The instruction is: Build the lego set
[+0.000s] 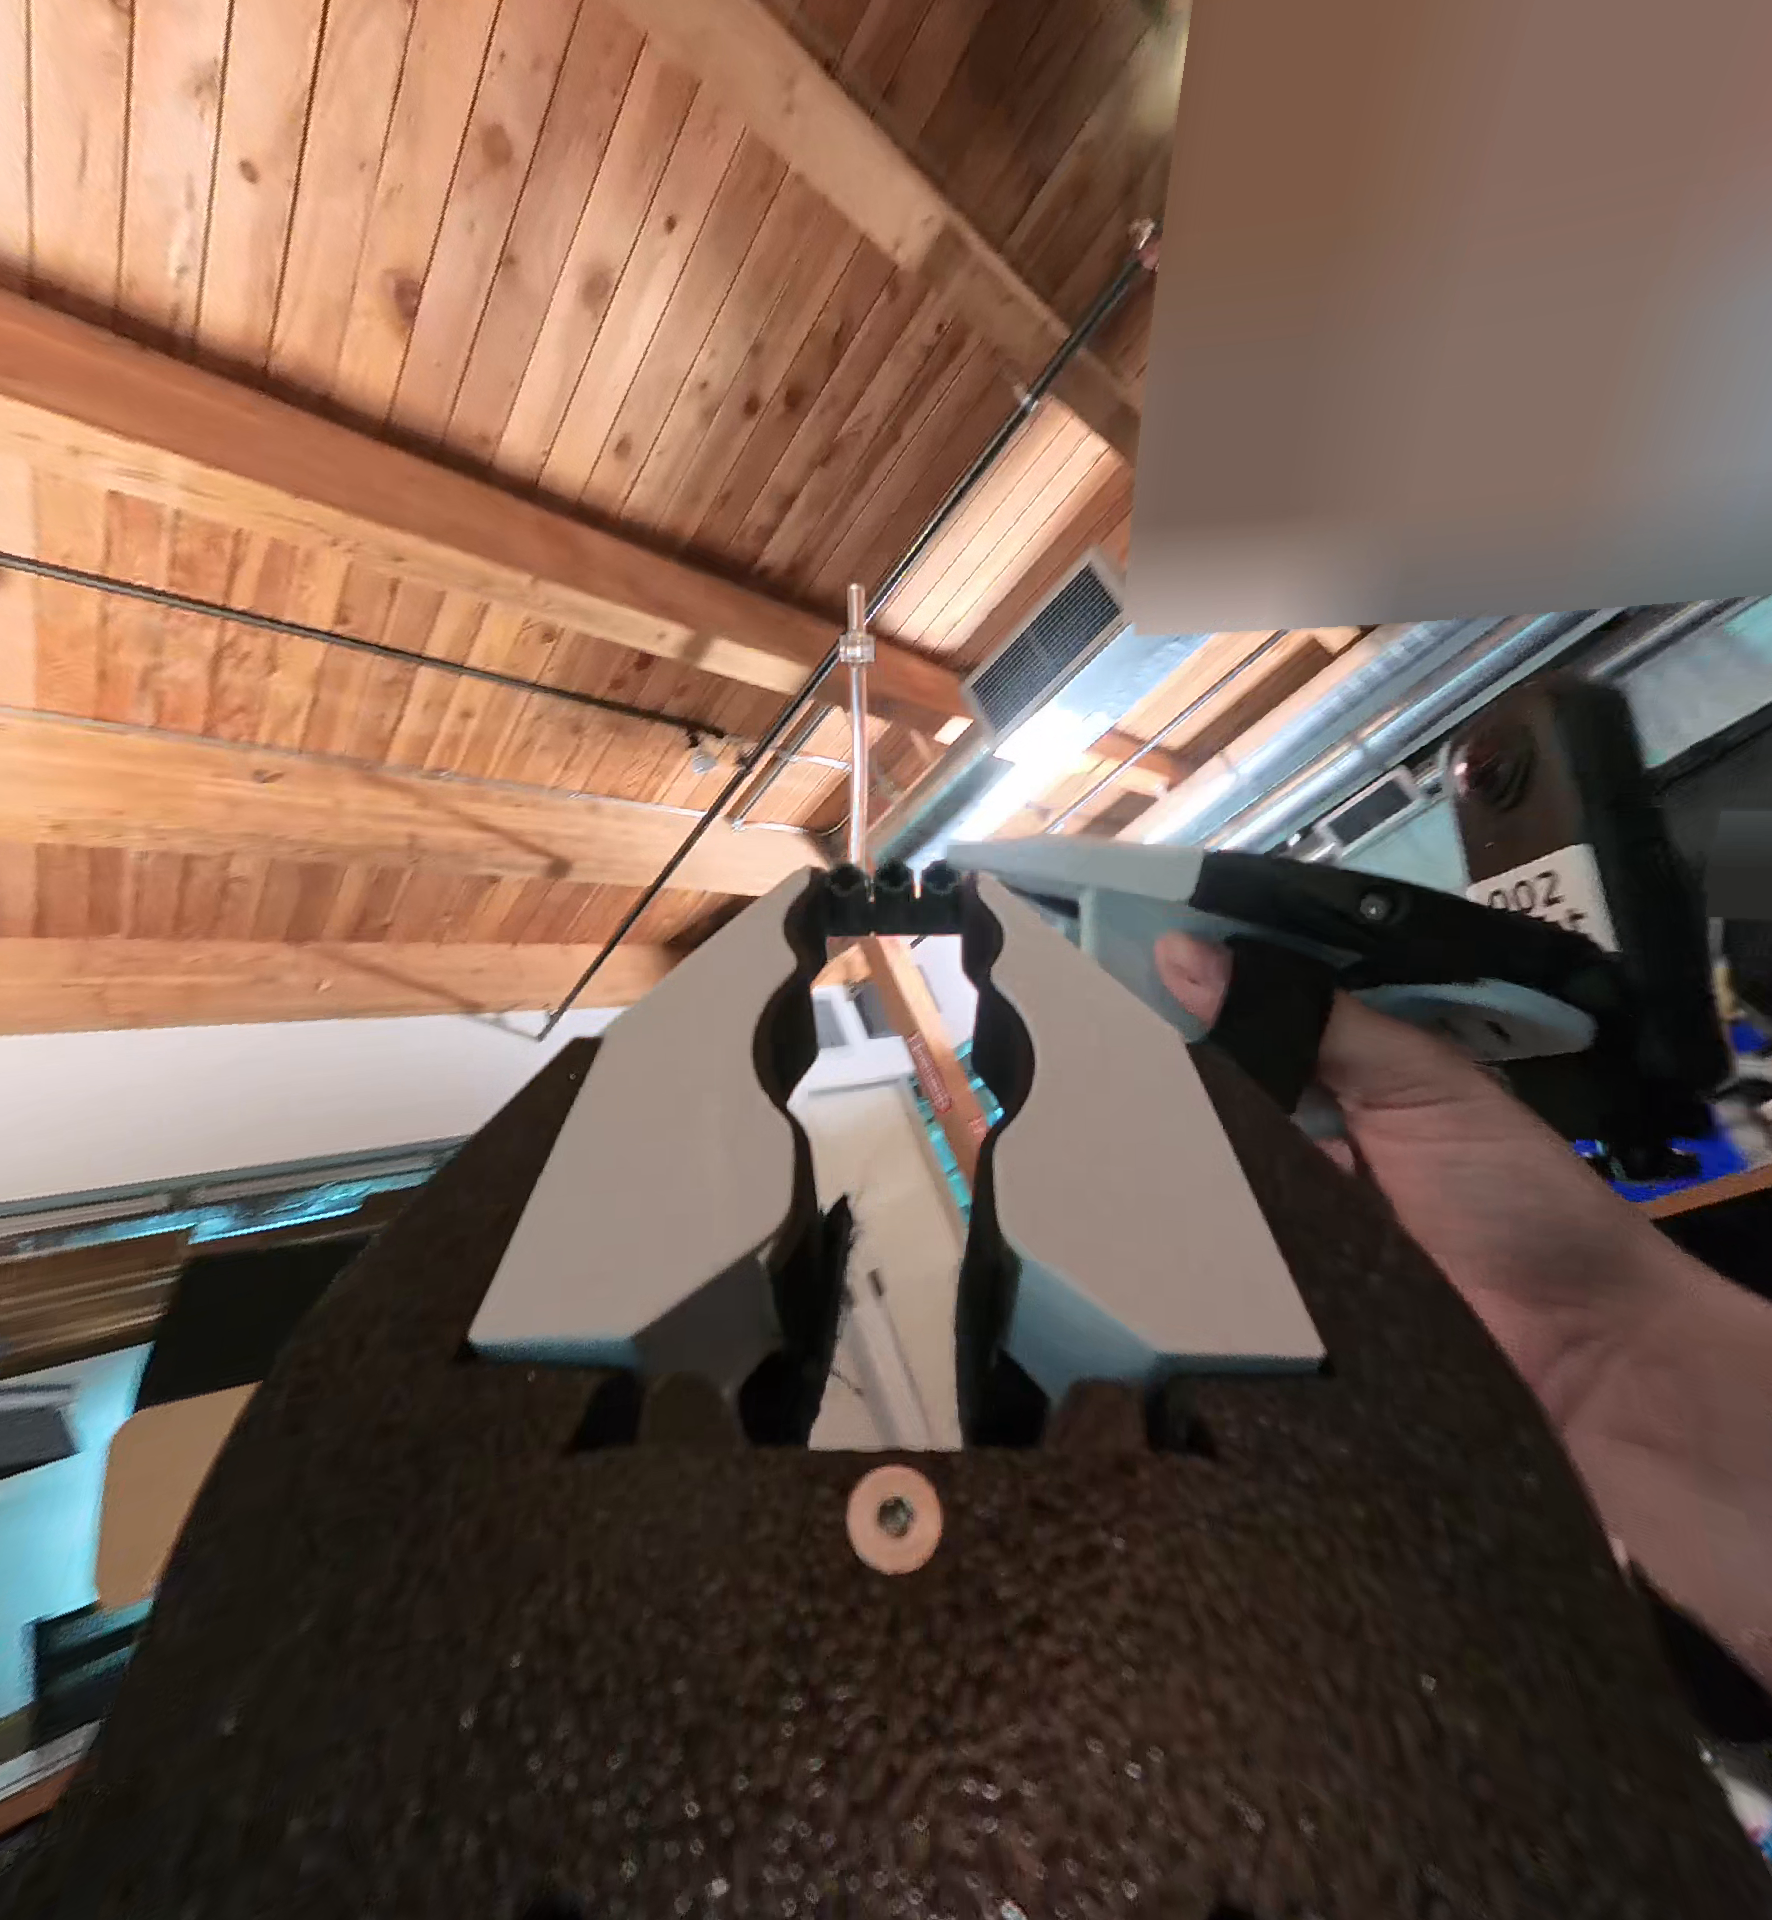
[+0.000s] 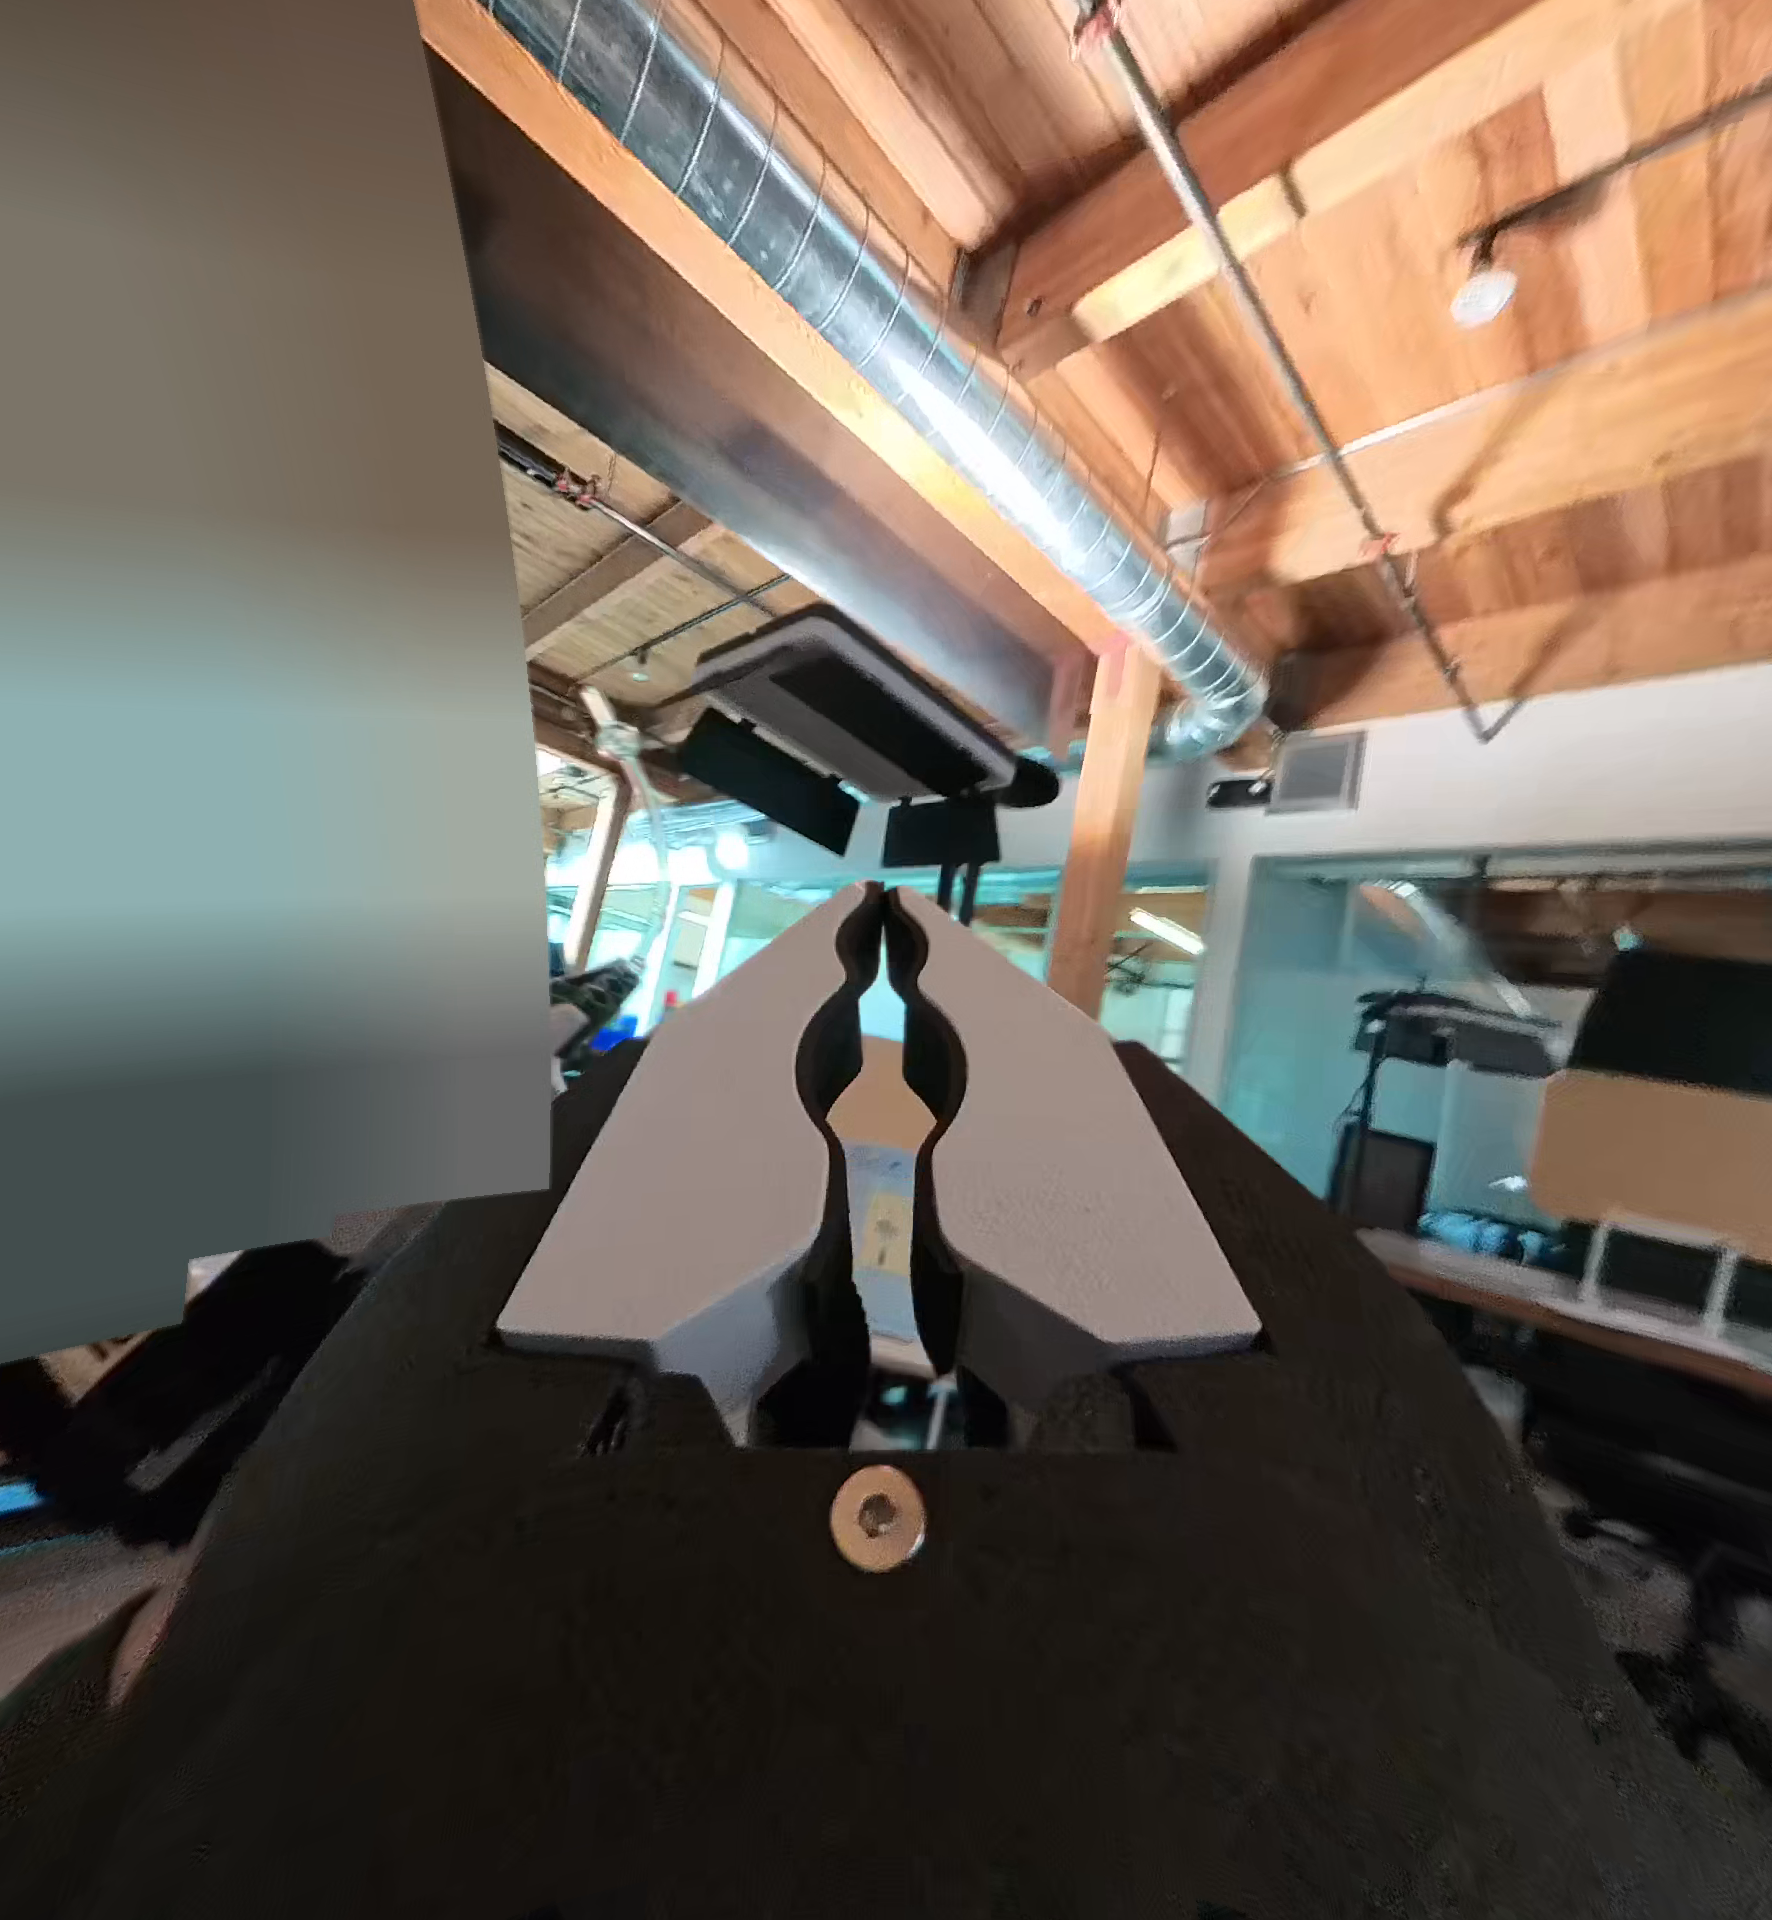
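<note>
My left hand-held gripper [image 1: 894,902] is pinching a small black lego piece [image 1: 892,900] right at its fingertips, clear rod [image 1: 858,727] sticking up from it, all held up in the air. My right hand-held gripper [image 1: 975,860] is clamped empty, tip almost touching the piece. Bump it sideways and I reckon the piece pops out or the rod snaps off.
</note>
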{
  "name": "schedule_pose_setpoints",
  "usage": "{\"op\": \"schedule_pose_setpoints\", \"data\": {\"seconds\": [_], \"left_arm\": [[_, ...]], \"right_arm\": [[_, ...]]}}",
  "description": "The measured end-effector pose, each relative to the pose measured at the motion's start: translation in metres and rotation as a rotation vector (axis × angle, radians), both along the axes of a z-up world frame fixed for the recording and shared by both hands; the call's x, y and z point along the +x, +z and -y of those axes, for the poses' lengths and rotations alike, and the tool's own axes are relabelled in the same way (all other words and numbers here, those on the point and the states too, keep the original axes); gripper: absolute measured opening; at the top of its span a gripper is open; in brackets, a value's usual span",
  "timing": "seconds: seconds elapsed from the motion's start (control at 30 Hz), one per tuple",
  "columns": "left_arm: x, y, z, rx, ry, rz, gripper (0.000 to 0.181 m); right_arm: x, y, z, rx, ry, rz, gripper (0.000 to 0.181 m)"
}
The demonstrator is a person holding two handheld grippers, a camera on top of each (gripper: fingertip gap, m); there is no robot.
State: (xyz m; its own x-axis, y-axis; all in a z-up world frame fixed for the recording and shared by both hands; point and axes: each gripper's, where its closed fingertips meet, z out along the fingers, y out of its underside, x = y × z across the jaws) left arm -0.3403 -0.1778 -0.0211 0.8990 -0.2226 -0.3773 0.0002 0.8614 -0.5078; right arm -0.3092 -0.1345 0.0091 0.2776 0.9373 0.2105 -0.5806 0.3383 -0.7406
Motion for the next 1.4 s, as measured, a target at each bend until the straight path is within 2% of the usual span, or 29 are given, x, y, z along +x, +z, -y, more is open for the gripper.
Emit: {"op": "schedule_pose_setpoints", "data": {"seconds": [0.1,0.33,0.53,0.83,1.4], "left_arm": [[-0.010,0.003,0.004,-0.009,0.041,-0.012,0.023],[-0.045,0.009,0.008,-0.121,0.060,0.066,0.023],[-0.057,0.003,-0.002,-0.193,0.049,0.098,0.023],[-0.038,-0.003,-0.016,-0.268,0.010,0.043,0.023],[-0.051,0.002,-0.004,-0.252,-0.038,0.080,0.022]], "right_arm": [[0.010,-0.002,-0.020,-0.068,0.077,0.027,0.000],[0.038,-0.006,-0.048,-0.136,0.044,0.076,0.000],[0.039,-0.004,-0.040,-0.114,0.066,0.080,0.000],[0.027,-0.007,-0.034,-0.097,0.091,0.111,0.000],[-0.004,-0.020,-0.023,-0.029,0.040,0.216,0.000]]}}
